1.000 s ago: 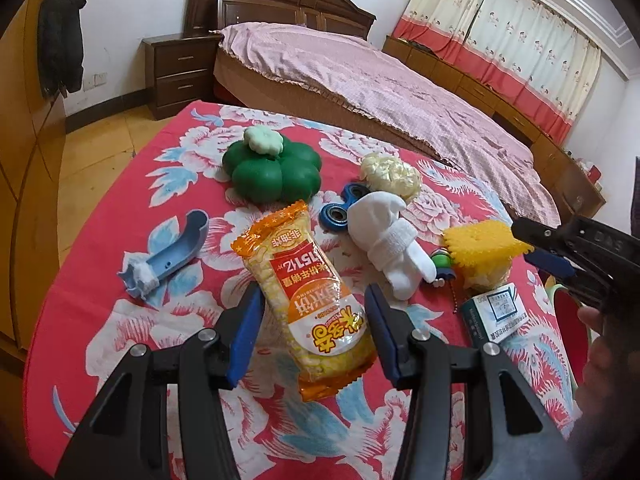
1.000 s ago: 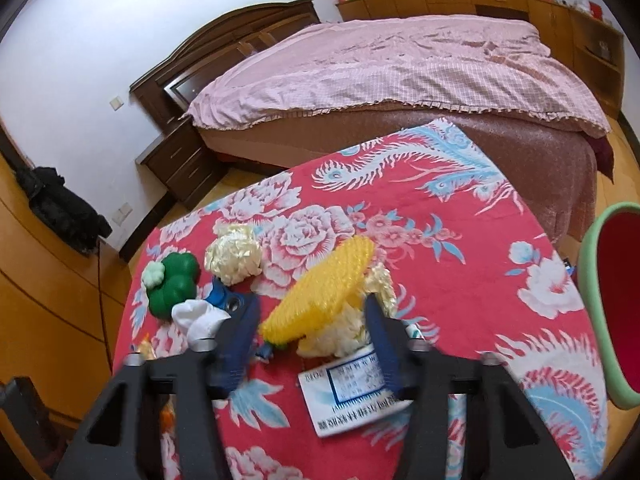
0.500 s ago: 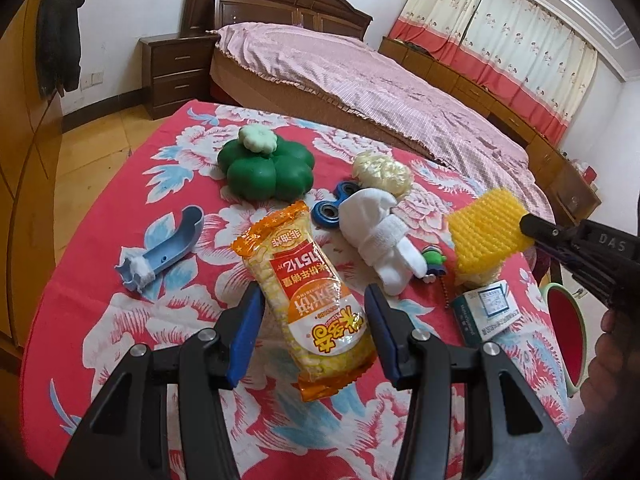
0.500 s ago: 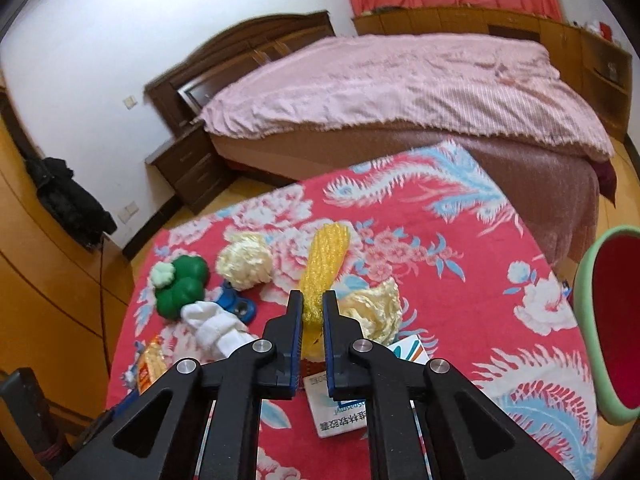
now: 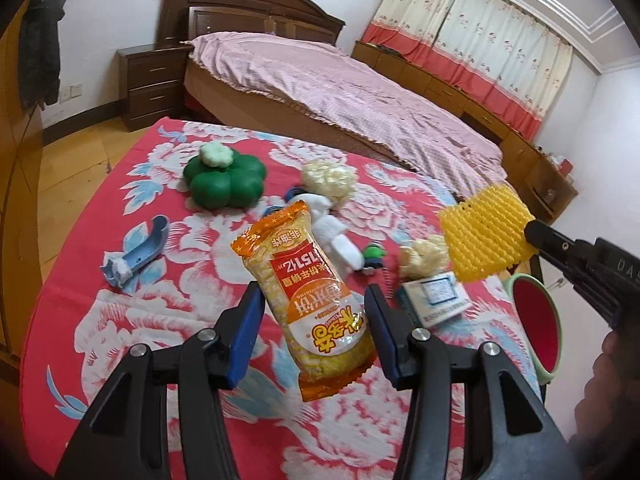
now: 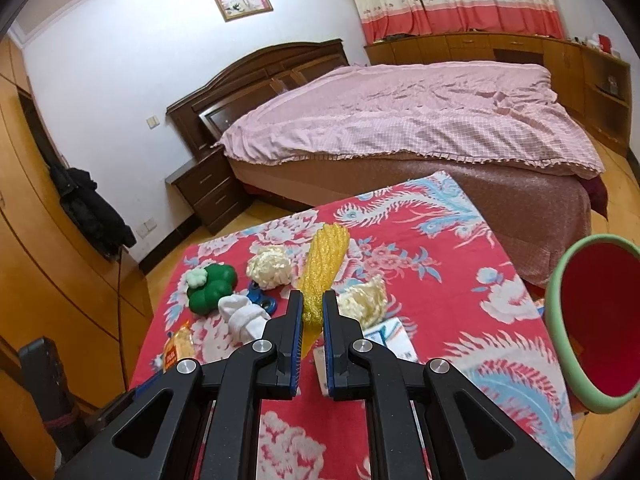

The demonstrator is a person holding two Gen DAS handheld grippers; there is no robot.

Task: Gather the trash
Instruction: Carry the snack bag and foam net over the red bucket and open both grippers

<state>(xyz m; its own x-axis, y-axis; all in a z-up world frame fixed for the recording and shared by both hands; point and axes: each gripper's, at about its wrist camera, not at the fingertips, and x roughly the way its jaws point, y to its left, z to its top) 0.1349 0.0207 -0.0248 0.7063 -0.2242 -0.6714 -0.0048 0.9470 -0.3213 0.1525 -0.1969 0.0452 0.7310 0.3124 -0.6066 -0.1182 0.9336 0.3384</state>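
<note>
The right claw (image 6: 311,312) is now carrying the yellow foam net (image 6: 323,264) clear of the counter (image 6: 460,308); a second ago that net was still lying on the cloth between spread fingers, and half a second ago the fingers were already pinching it. In the left wrist view the net (image 5: 486,234) is hanging in the air, higher and nearer the red bin (image 5: 534,320) than before, while the pale crumpled wad (image 5: 424,256) it was covering is now lying exposed beside the small printed box (image 5: 436,298).

The left claw (image 5: 312,322) is staying as it was, fingers spread wide on either side of the orange snack packet (image 5: 312,300), not touching it. The packet is lying flat on the counter.

The red bin, with its pale green rim (image 6: 560,344), is standing past the counter's right edge; the part of its inside that is showing is plain red, with nothing in it.

The green flower-shaped toy (image 5: 224,180), white sock (image 5: 338,236) and blue plastic piece (image 5: 140,252) are lying on the counter as before.
</note>
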